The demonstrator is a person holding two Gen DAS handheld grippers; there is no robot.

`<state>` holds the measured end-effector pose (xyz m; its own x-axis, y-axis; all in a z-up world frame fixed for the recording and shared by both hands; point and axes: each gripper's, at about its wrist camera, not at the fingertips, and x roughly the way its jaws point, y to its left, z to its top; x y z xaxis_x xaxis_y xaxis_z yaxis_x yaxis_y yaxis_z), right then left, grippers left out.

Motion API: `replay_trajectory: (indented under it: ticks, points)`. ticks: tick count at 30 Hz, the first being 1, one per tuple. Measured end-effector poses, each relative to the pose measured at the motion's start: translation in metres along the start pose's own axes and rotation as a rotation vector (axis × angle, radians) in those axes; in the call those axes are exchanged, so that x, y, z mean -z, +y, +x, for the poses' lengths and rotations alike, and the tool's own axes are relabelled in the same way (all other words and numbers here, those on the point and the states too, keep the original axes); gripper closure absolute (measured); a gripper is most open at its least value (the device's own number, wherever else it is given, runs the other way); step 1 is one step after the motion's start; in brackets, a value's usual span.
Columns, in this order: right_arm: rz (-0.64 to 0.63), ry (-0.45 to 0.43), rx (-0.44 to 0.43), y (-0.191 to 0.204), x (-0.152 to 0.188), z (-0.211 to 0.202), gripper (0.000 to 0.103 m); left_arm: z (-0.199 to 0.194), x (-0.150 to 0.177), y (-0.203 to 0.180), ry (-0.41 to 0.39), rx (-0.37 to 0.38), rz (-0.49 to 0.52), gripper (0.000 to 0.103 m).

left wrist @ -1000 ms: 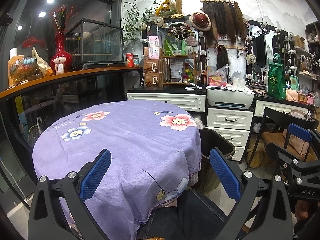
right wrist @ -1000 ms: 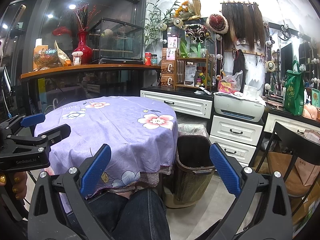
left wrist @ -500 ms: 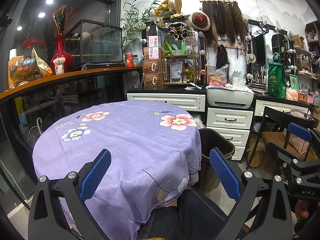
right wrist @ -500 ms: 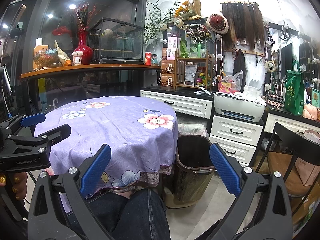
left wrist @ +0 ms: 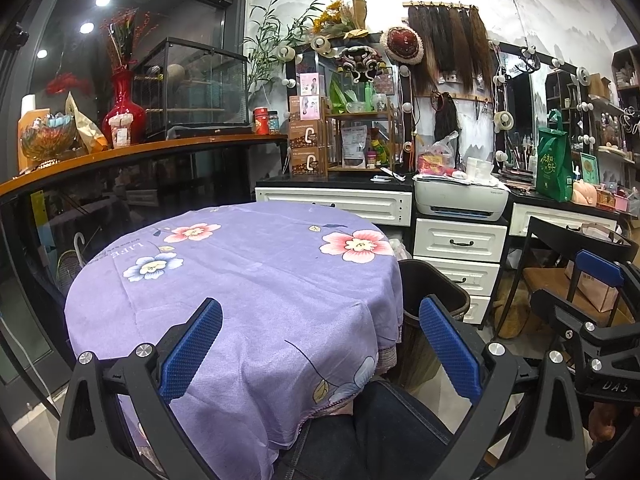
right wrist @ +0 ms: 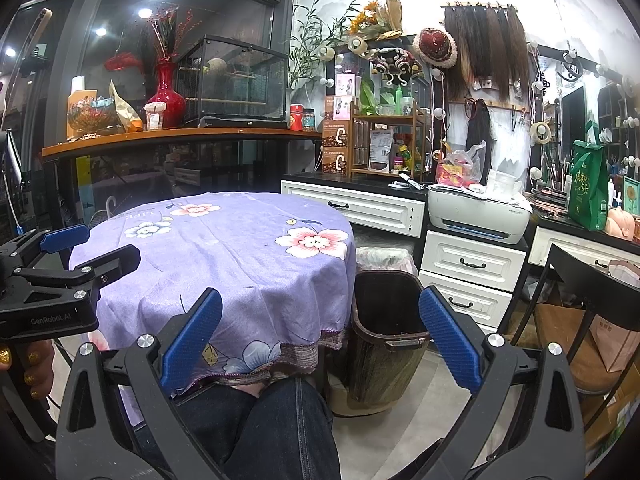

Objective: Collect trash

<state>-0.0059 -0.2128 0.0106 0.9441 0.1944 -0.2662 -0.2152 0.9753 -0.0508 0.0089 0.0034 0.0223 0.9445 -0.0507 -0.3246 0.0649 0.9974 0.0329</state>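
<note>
Nothing has visibly changed over the last second: both views match the earlier ones, with each tool held in the same place and the scene unmoved, which suggests the collecting is either not begun or already finished and the person is pausing. The left tool (left wrist: 320, 344) fills the bottom of its frame with its blue pads spread wide and nothing between them; the right tool (right wrist: 320, 344) is likewise spread wide and empty at the bottom of its own frame. In the right wrist view the left tool shows again at the left edge, held by a hand (right wrist: 28, 368) at the lower left. The tabletop (left wrist: 248, 280), round and draped in a purple flowered cloth, takes up the middle of both frames, and no scrap or wrapper can be seen on it. The task's receiver, a dark brown trash bin (right wrist: 384, 332), stands on the floor just beside the tabletop's right edge, right of centre in the right wrist view, open at the top; its inside is too dark to tell what it holds. With no loose trash in sight, my judgement is that the next move calls for finding some, perhaps outside these views. The person's knee in dark jeans (right wrist: 280, 432) sits low in the middle.
</note>
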Motion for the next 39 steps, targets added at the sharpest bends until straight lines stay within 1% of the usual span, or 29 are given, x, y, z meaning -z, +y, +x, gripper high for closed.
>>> replay_trajectory:
  ticks: [39]
  points:
    - [0.0,0.003,-0.001,0.0001,0.0004,0.0008,0.006,0.0001,-0.0004,0.0027,0.001,0.002,0.005,0.005]
